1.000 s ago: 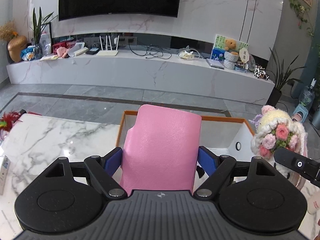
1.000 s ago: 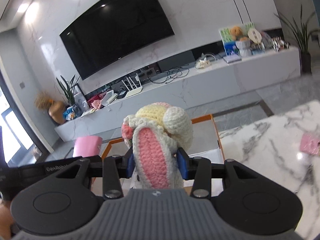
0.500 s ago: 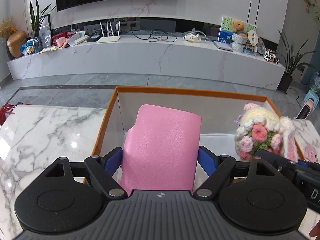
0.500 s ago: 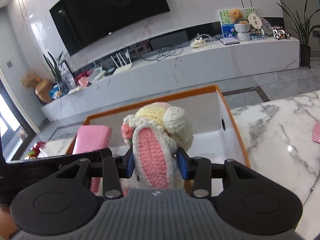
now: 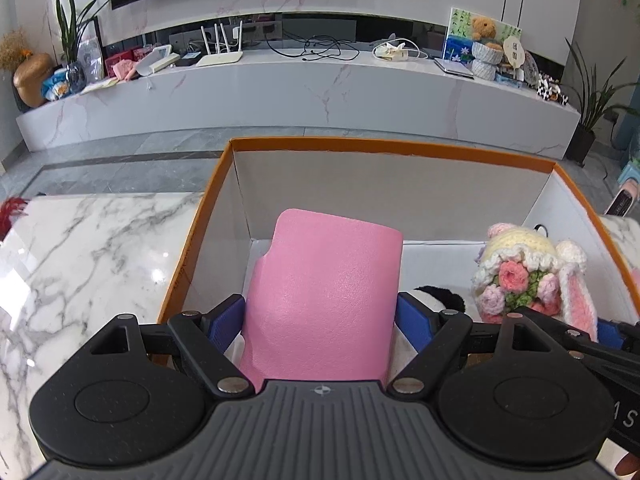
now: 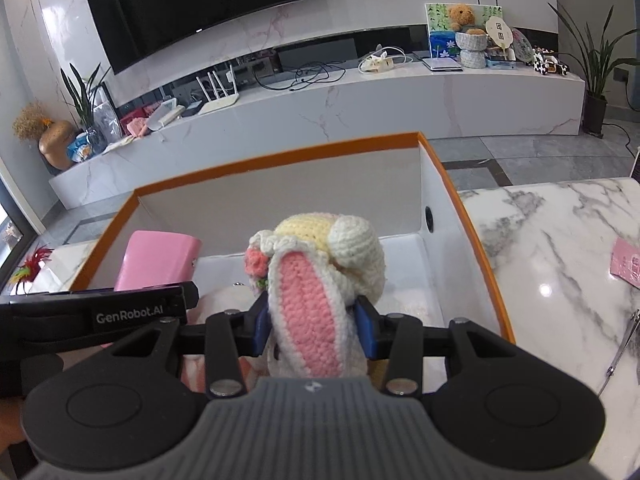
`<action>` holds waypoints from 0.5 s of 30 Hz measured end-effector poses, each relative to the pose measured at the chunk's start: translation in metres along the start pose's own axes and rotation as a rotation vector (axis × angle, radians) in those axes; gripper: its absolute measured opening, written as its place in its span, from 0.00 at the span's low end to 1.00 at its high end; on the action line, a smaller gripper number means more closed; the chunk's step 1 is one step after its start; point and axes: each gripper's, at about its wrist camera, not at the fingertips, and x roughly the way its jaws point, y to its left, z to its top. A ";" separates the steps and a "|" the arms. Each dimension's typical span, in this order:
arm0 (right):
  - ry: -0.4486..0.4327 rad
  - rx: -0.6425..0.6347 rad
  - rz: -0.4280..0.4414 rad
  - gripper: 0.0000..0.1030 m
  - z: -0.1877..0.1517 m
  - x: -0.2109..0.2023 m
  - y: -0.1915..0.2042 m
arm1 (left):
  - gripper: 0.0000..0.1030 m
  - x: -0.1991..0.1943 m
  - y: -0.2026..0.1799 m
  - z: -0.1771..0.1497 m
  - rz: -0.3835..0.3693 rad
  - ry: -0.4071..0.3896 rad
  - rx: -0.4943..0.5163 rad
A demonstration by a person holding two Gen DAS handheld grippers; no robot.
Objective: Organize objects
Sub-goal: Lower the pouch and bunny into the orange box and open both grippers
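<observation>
left gripper (image 5: 320, 320) is clamping the pink case (image 5: 324, 300), now lowering inside the orange-rimmed box (image 5: 384, 147) instead of above its near edge | right gripper (image 6: 314, 326) is pinching the crochet bunny (image 6: 316, 280), likewise sinking in beside it | change: both are nearing the floor; release looks close

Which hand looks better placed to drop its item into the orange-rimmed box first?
Either, narrowly the left. The left gripper holds the pink case over the box floor. The right gripper holds the crochet bunny inside the rim too.
</observation>
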 end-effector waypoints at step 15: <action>-0.003 0.043 -0.020 0.45 0.001 0.000 -0.008 | 0.93 0.005 -0.016 -0.006 0.066 0.004 0.072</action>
